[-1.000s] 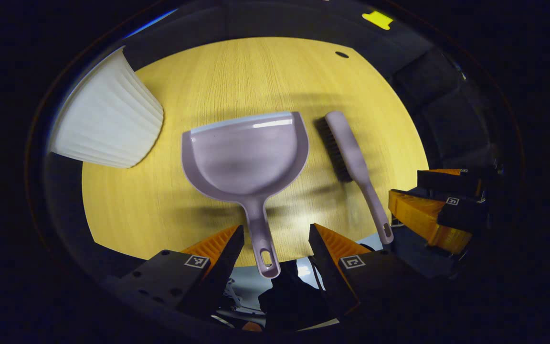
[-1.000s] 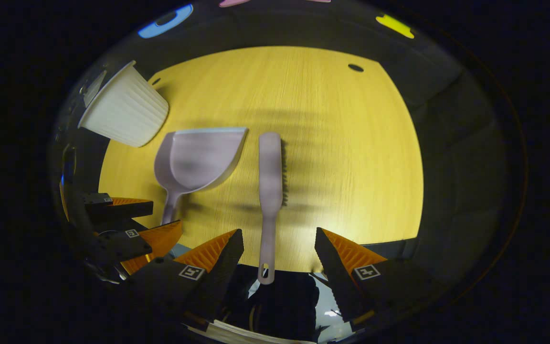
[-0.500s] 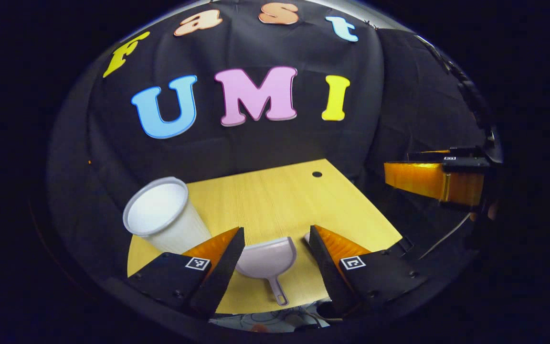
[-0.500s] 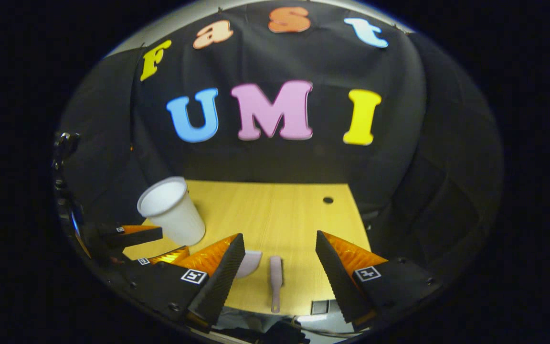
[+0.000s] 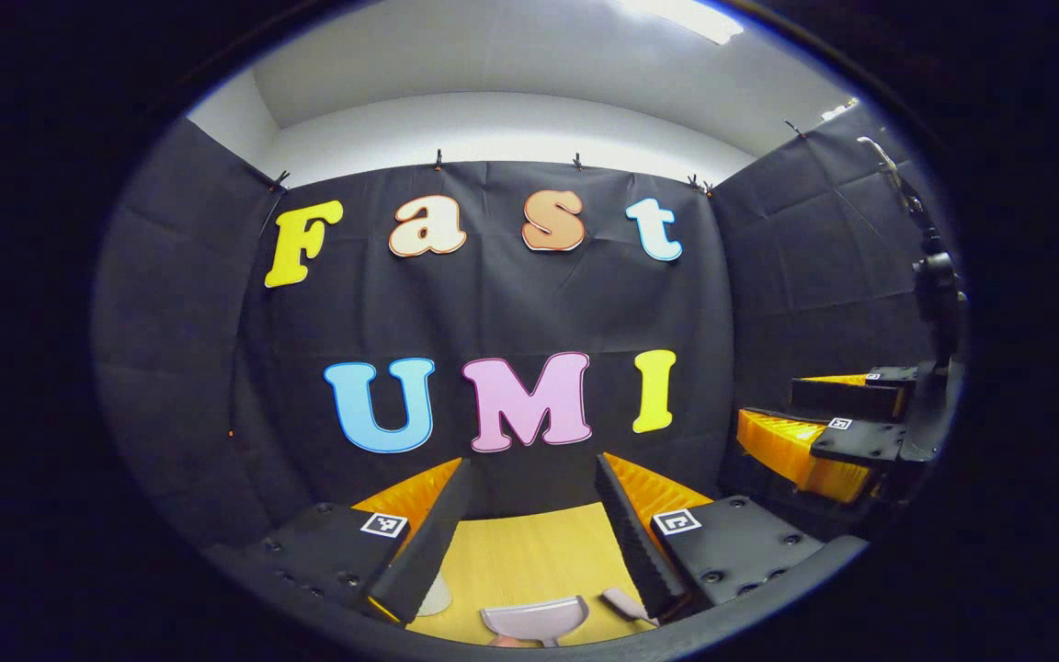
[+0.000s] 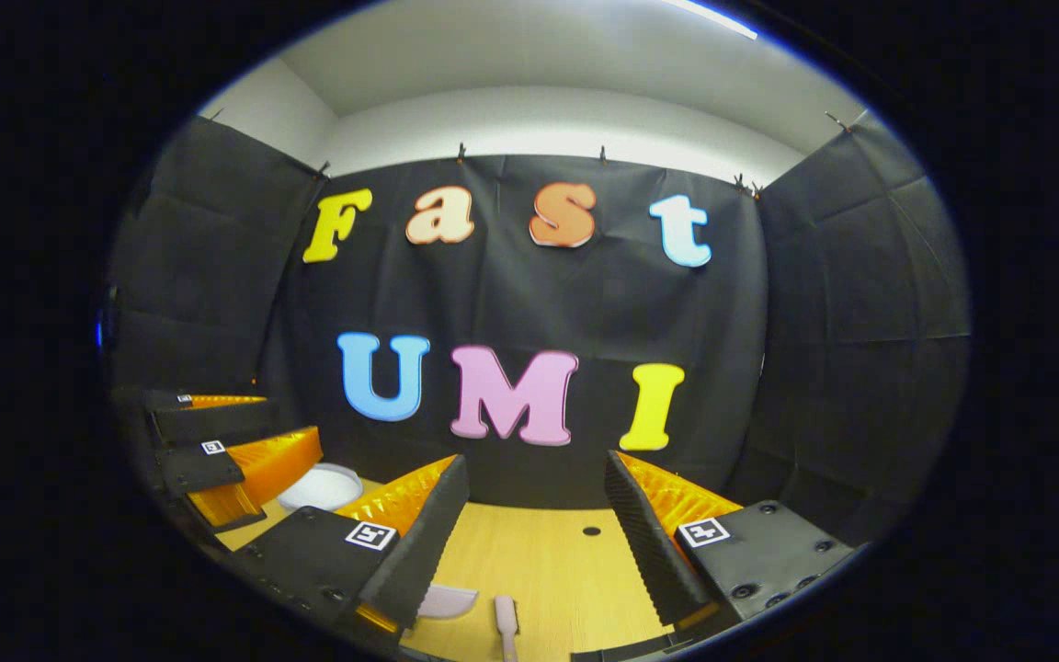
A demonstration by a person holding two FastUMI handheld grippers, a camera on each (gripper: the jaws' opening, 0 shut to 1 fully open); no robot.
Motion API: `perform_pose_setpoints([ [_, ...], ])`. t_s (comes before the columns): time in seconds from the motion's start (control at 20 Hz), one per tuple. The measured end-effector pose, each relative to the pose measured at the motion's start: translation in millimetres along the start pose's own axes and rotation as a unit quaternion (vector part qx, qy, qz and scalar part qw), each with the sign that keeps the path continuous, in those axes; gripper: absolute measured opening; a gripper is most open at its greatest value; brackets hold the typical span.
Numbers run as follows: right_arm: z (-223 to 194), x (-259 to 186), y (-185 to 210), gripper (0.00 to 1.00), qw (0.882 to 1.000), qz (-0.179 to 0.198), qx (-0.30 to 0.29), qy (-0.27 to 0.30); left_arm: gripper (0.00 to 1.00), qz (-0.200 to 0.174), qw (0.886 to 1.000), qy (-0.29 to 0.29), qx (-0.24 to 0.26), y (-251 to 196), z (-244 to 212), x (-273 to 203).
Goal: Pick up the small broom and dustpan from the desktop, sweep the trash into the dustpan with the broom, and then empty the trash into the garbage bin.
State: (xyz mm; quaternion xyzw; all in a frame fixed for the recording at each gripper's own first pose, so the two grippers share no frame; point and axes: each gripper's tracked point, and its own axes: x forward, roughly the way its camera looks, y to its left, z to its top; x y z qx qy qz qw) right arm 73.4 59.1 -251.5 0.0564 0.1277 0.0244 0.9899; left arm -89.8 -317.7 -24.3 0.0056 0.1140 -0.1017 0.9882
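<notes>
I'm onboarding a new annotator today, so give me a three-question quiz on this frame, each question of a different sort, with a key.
1. True or false: the left gripper is shut on the dustpan.
2. Multiple choice: in the right gripper view, the broom lies
A. inside the garbage bin
B. flat on the desktop, right of the dustpan
C. between the right gripper's fingers
3. Fill in: both grippers are ____, holding nothing.

Key: 1 false; 2 B; 3 open.
</notes>
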Motion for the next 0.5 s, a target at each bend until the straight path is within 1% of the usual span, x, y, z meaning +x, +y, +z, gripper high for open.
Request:
perform_pose_setpoints([
  [0.05, 12, -2, -2, 0.95, 1.000, -0.004, 0.009, -0.022, 0.80, -0.011, 1.000, 0.003, -0.015, 4, 2, -2],
  [0.1, 20, -5, -10, 0.95, 0.999, -0.019, 0.003, -0.042, 0.80, -0.019, 0.999, 0.003, -0.027, 8, 11, -3],
  [0.2, 32, -11, -23, 0.95, 0.997, -0.050, -0.015, -0.058, 0.79, -0.020, 0.999, -0.003, -0.037, 11, 14, -3],
  [0.3, 31, -21, -24, 0.94, 0.997, -0.053, -0.026, -0.056, 0.79, -0.017, 0.999, 0.000, -0.048, 5, 10, 2],
  [0.35, 30, -21, -23, 0.90, 0.997, -0.050, -0.025, -0.050, 0.79, -0.021, 0.998, 0.007, -0.056, 5, 10, 0],
  [0.4, 30, -23, -23, 0.94, 0.997, -0.048, -0.024, -0.046, 0.80, -0.025, 0.998, 0.012, -0.061, 5, 10, 1],
  [0.5, 24, -23, -23, 0.94, 0.998, -0.046, -0.024, -0.035, 0.80, -0.015, 0.998, 0.021, -0.058, 13, 7, 3],
])
